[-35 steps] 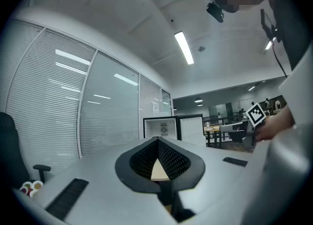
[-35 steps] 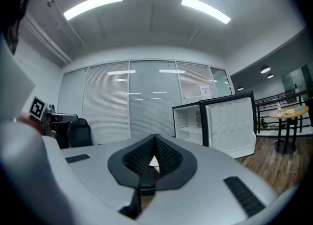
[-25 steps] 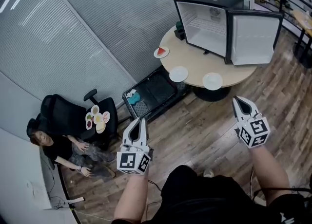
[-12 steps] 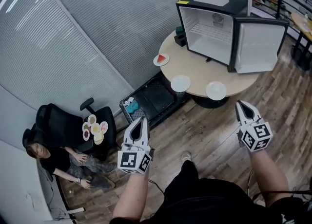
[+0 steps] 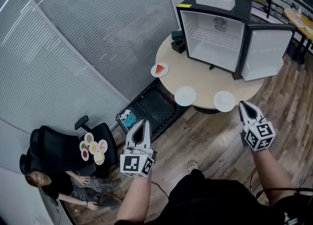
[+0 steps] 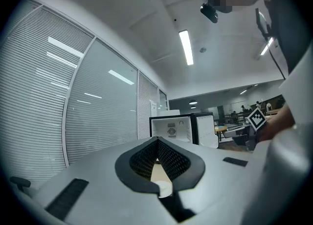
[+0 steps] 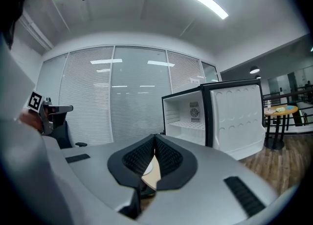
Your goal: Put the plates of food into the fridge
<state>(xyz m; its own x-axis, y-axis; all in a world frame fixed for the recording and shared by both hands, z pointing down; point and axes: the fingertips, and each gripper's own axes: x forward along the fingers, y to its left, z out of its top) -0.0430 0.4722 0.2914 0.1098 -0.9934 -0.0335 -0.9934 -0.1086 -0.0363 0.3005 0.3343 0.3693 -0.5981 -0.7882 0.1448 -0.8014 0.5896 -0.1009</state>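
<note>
Head view, left hand-held gripper [image 5: 142,123] level, closed

Contents of the plates [image 5: 92,146] on the chair [image 5: 56,148] too tiny for detail

1. The fridge [image 5: 215,43] is finished black outside and white inside, with a yellow sticker [image 5: 181,6] at one top corner.
2. The bench [image 5: 195,75] is coloured pale tan.
3. One plate [image 5: 185,96] and another plate [image 5: 224,101] are seen as plain white; a third plate [image 5: 160,69] is marked by a red piece of food.
4. The floor [image 5: 205,136] is patterned in brown wood planks.
5. The blinds [image 5: 98,38] are striped in fine grey slats.
6. The left claw [image 5: 143,122] and right claw [image 5: 242,104] are coloured pale grey with black ribbed pads, and black-and-white square markers are carried on each.
7. The chair [image 5: 58,146] is black.
</note>
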